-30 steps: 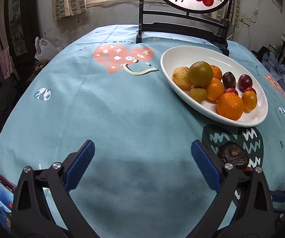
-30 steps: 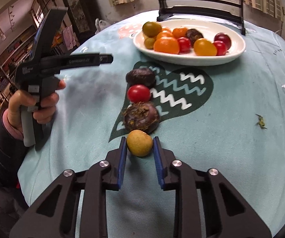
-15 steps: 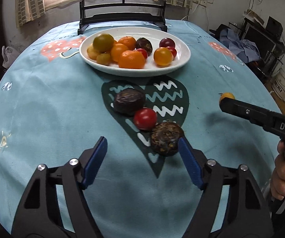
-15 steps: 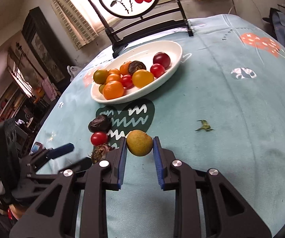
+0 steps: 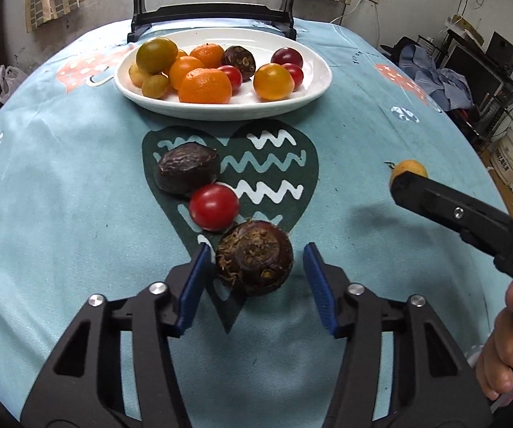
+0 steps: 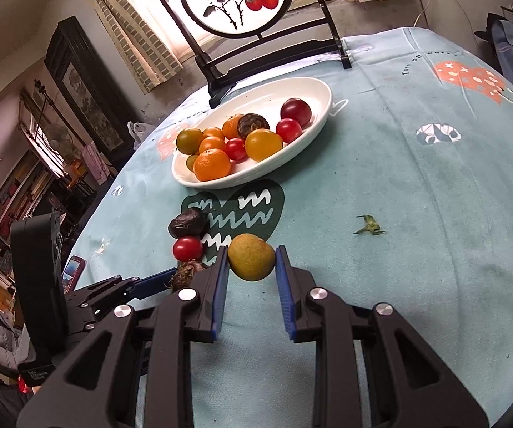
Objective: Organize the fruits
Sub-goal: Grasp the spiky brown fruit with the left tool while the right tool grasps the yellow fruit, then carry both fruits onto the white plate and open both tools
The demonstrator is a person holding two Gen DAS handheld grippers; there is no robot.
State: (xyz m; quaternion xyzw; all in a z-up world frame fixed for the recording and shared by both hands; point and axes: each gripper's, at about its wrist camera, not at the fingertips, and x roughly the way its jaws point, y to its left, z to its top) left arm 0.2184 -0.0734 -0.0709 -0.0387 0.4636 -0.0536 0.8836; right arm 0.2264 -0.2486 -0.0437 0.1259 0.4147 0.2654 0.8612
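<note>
A white oval ceramic dish (image 5: 313, 92) is set at the far side of a light blue printed tablecloth (image 5: 60, 185), in front of a black wooden stand (image 5: 213, 10). Eleven fruits can be counted in the dish: three orange mandarins, one green-yellow round fruit, two small yellowish ones, one large yellow-orange tomato (image 5: 273, 77), three red tomatoes, the darkest at the back, and one dark brown fruit.

Three loose items are lined up on the cloth's dark green heart print: a wrinkled dark purple passion fruit (image 5: 187, 171), a red cherry tomato (image 5: 214, 207) touching it, and a rough brown water chestnut (image 5: 254, 257) just beside the tomato. The chestnut is flanked by the left gripper (image 5: 256, 285), whose blue-padded jaws are spread wide; its left pad is near the chestnut, but contact cannot be judged.

A fourth loose fruit, a round yellow-green one (image 6: 251, 256), is clamped between the narrowly spaced pads of the right gripper (image 6: 251, 278) and held above the cloth. One small green stem scrap (image 6: 368, 227) is seen lying on the cloth to its right.
</note>
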